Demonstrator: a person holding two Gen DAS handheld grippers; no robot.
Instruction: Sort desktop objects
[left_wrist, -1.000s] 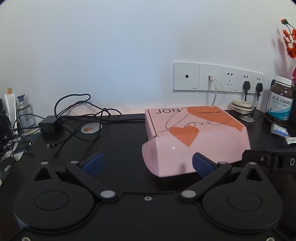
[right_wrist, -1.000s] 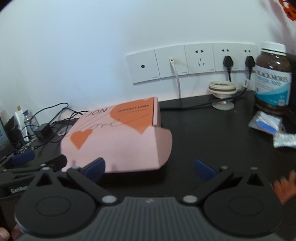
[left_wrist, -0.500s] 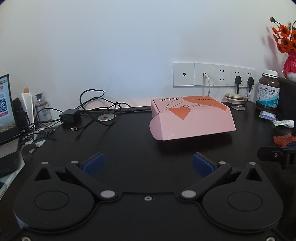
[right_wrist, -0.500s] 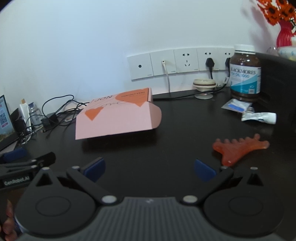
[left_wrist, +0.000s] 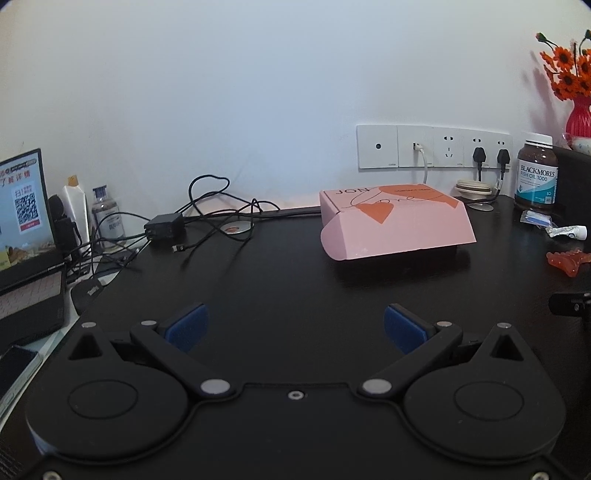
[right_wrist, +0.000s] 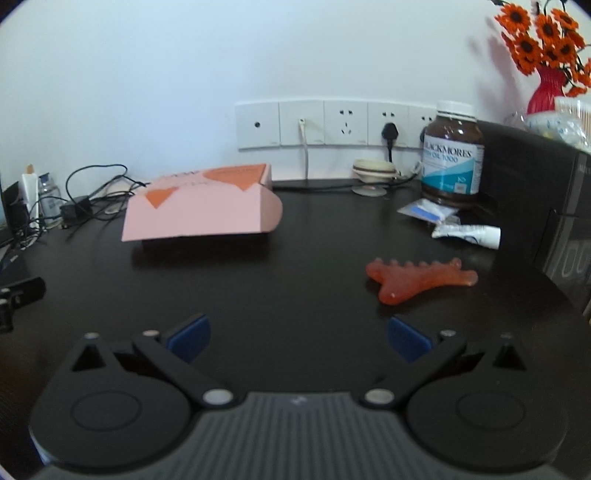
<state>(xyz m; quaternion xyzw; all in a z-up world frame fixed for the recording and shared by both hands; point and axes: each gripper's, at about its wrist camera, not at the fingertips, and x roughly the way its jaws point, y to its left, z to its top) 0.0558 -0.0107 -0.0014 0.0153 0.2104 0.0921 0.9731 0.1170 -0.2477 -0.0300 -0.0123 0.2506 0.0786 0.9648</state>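
on the black desk (left_wrist: 280, 280), the pink box (left_wrist: 395, 225) lies near the back wall below the wall sockets (left_wrist: 434, 146), well apart from both grippers. the left gripper (left_wrist: 295, 325) and right gripper (right_wrist: 299, 334) each hover with jaws spread wide, grasping nothing. an orange comb-like tool (right_wrist: 417, 280), slightly blurred, lies just ahead of the right gripper, with a brown supplement bottle (right_wrist: 452, 155) behind it.

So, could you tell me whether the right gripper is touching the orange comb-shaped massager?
Apart. The right wrist view shows bare black desk between the open right gripper and the orange comb-shaped massager.
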